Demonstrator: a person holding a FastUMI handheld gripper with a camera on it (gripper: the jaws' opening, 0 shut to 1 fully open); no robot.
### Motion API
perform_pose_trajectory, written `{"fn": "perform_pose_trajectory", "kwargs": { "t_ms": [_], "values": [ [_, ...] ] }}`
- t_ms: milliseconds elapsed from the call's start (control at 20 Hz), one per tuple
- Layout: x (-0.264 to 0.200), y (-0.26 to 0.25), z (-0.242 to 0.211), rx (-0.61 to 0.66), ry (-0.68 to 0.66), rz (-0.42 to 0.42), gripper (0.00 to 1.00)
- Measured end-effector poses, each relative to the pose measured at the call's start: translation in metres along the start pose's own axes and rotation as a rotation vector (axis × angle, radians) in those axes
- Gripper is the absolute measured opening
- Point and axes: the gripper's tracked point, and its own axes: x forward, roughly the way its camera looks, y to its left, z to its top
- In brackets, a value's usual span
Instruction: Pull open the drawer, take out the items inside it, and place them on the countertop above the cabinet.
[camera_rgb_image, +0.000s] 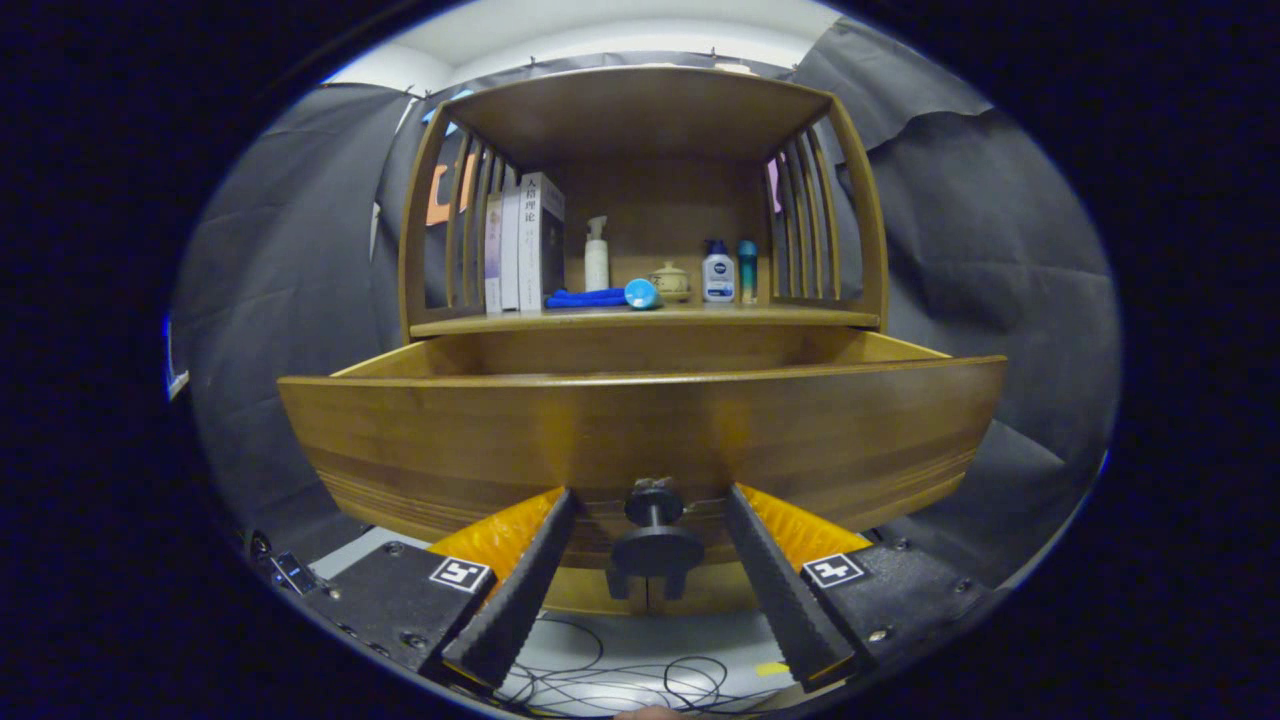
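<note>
Drawer (640, 420) stands pulled out; claw (650, 500) spread wide, holding nothing, fingers (520, 590) flanking the knob (655, 540) untouched.

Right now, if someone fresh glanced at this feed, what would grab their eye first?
The pulled-out wooden drawer spans the view, its dark knob sitting between the open gripper fingers, which touch neither side of it. Above, on the countertop, stand books, a white pump bottle and a blue cloth beside a round blue thing. The drawer's inside is hidden from here.

Drawer (640, 420) inside hidden by front.
</note>
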Motion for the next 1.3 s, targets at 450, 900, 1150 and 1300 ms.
{"fn": "perform_pose_trajectory", "kwargs": {
  "t_ms": [450,900,1150,1300],
  "values": [
    [0.040,0.001,0.017,-0.034,0.022,-0.012,0.99],
    [0.097,0.005,0.035,-0.026,0.070,-0.002,0.99],
    [0.123,0.003,0.043,-0.007,0.093,-0.006,0.99],
    [0.136,0.003,0.044,-0.018,0.102,-0.010,0.99]
  ]
}}
